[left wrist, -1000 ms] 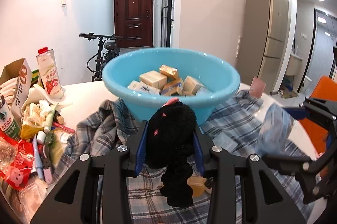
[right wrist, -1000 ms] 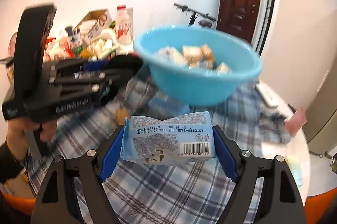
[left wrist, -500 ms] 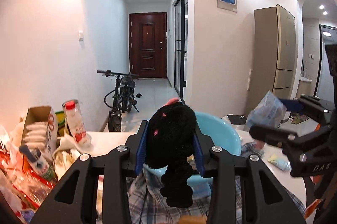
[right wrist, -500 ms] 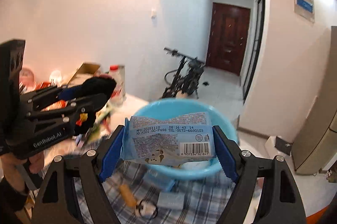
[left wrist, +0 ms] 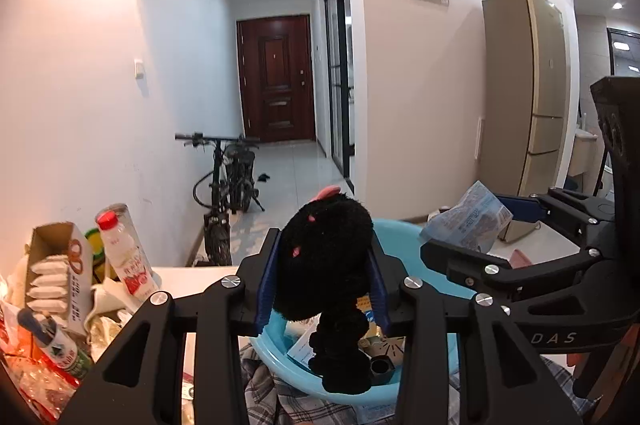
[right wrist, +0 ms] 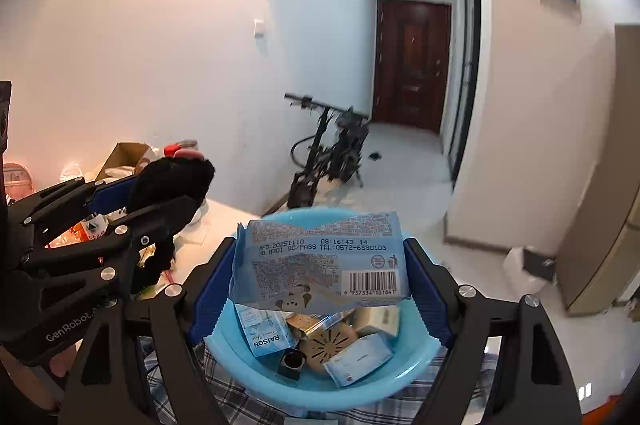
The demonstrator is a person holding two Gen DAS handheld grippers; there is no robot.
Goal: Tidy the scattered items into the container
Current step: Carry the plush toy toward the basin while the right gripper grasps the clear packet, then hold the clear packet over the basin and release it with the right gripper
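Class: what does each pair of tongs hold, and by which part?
Left tongs: black plush toy, by its head. Right tongs: blue packet, by its side edges.

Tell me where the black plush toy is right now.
The black plush toy is clamped in the left gripper, hanging over the blue basin's near-left rim, left of the right gripper's snack packet.
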